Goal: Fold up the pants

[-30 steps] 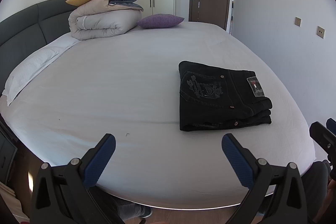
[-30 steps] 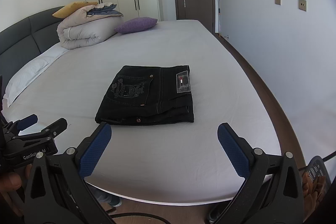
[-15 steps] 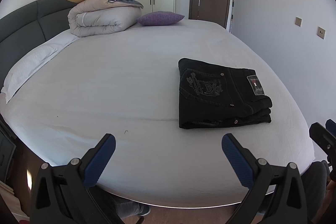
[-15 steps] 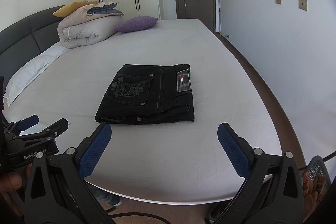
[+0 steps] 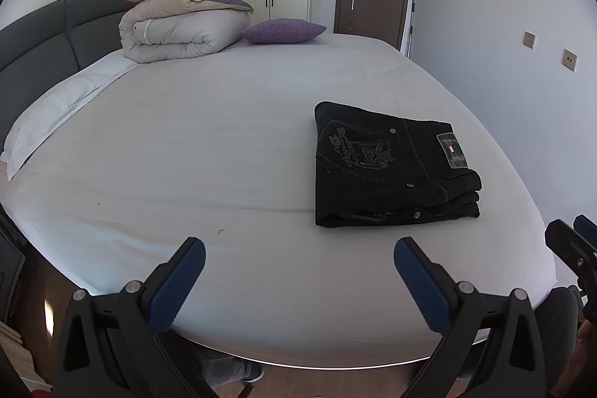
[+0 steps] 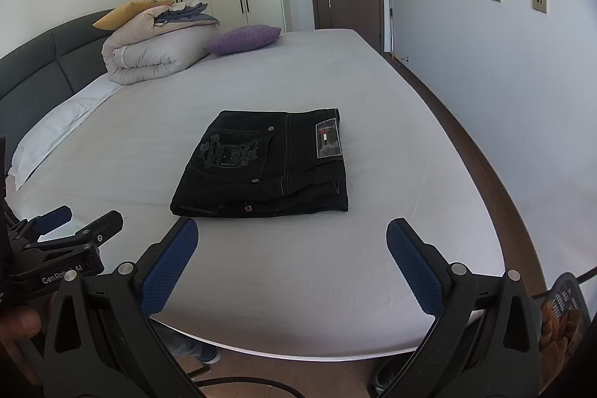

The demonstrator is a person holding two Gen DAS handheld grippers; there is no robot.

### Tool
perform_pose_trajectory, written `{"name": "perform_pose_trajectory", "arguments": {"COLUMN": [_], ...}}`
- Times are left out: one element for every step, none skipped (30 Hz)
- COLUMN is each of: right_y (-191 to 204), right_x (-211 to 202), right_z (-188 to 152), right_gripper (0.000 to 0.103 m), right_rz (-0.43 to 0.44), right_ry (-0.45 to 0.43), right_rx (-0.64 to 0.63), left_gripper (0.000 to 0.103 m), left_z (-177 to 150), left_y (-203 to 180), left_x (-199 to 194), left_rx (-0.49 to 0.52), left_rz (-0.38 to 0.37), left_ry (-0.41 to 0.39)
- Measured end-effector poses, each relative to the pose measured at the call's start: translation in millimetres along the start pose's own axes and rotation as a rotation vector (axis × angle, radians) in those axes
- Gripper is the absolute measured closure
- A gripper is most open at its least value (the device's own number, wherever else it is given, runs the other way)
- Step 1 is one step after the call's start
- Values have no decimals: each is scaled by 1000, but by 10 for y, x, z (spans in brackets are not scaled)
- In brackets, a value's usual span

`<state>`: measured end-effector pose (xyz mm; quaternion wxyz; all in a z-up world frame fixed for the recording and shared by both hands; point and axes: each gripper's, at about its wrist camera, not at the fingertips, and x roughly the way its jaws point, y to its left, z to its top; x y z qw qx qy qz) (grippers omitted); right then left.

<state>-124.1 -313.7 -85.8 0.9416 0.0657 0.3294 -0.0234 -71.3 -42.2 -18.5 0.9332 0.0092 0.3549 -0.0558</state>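
The black pants (image 5: 388, 170) lie folded into a compact rectangle on the white bed (image 5: 209, 144), back pocket embroidery and label facing up. They also show in the right wrist view (image 6: 265, 166). My left gripper (image 5: 298, 252) is open and empty, held near the bed's front edge, left of the pants. My right gripper (image 6: 291, 241) is open and empty, just in front of the pants and apart from them. The left gripper also shows in the right wrist view (image 6: 80, 221).
A rolled beige duvet (image 5: 183, 25) with a yellow cushion and a purple pillow (image 5: 283, 30) sit at the far end by the dark headboard (image 5: 41, 28). A white pillow (image 5: 52, 114) lies at the left. A wall runs along the right side.
Both grippers have drifted slightly; the pants lie still and both grippers stay open.
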Motion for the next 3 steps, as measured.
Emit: {"name": "perform_pose_trajectory", "arguments": {"right_y": [-10, -13, -21], "right_x": [10, 17, 25], "right_z": [-3, -12, -18], "right_gripper": [0, 0, 0], "right_rz": [1, 2, 3], "right_ry": [1, 3, 4], "right_rx": [1, 2, 4], "left_gripper": [0, 0, 0], "left_z": [-2, 3, 2], "left_y": [-2, -1, -3], "left_x": [-8, -6, -6], "left_rx": [4, 5, 4], "left_rz": [5, 4, 4], "left_ry": [-2, -1, 0]}}
